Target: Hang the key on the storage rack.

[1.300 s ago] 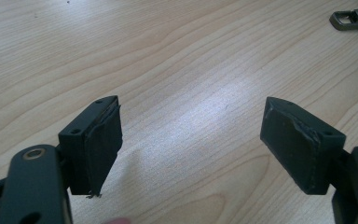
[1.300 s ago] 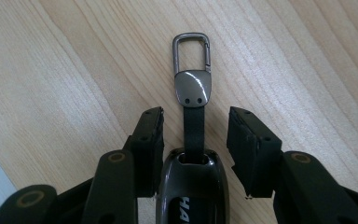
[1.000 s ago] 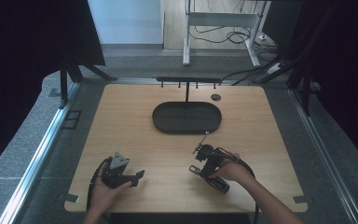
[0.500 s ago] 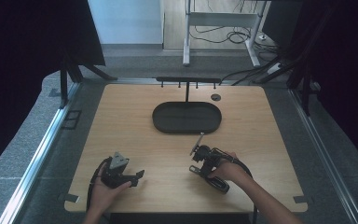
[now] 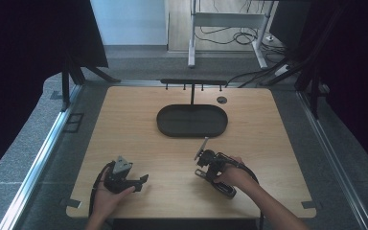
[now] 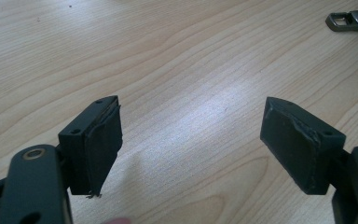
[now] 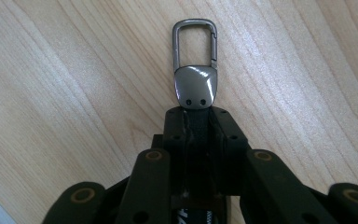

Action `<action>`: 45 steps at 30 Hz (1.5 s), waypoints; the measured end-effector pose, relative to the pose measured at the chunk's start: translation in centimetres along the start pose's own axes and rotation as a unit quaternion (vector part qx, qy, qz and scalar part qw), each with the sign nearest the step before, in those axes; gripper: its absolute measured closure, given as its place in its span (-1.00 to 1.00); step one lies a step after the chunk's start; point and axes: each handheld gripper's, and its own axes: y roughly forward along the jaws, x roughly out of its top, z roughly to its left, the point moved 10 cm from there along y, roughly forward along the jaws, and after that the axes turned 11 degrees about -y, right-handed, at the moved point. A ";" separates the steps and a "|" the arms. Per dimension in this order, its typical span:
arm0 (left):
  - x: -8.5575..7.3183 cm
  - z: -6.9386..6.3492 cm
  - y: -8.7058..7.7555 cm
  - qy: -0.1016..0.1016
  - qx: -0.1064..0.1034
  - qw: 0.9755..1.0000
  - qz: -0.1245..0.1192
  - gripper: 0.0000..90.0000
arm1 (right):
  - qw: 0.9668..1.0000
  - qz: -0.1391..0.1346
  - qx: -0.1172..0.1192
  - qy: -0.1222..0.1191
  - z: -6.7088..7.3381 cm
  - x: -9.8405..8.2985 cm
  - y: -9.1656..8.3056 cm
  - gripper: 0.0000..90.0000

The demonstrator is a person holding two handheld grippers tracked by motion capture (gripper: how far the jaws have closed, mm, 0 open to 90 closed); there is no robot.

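Right gripper (image 7: pixel 196 122) has its jaws pinched tight on a metal keychain clip (image 7: pixel 195 65), having just been closing onto it; the gunmetal carabiner loop and rounded cap stick out past the pads, what looks like a dark strap sits between them. In the high view the right gripper (image 5: pixel 203 152) sits low over the wooden table (image 5: pixel 124 129), right of centre, with the clip (image 5: pixel 203 144) pointing toward the black oval tray (image 5: pixel 192 120), near it but apart. Can't tell if the clip is lifted or lying on the wood. Left gripper (image 6: pixel 191 140) is wide apart, nothing between its pads, bare table under it; in the high view it (image 5: pixel 143 179) rests at the near left edge, well apart from the right one. The clip also shows small at the top right corner of the left gripper view (image 6: pixel 349 19). Likely step: grasp done, lift or carry toward the tray next. Risks: the grip is on the strap end only, so the heavy metal head could swing or droop on lift; thin strap might slip out of the pads if pulled fast; the loop could snag the tray rim or the hook rack (image 5: pixel 192 82) behind the tray; dragging low would scrape the clip on the table.
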 end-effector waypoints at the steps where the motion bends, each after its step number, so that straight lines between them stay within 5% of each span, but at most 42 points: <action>1: 0.0 0.0 0.0 0.000 0.000 1.000 0.000 -0.53 | 1.000 0.000 0.000 -0.001 0.0 0.0 0.0 0.76; 25: -0.1 0.1 0.1 0.000 0.000 1.000 0.001 -0.53 | 1.000 -0.008 -0.014 -0.001 0.0 0.0 -0.1 0.79; 36: -0.1 0.1 0.1 0.000 0.000 1.000 0.003 -0.52 | 0.998 -0.048 -0.028 0.007 0.0 -0.3 -2.1 0.80; 45: -0.1 0.1 0.2 -0.001 0.001 1.000 0.004 -0.51 | 0.993 -0.104 -0.050 0.009 0.4 -0.1 -5.2 0.80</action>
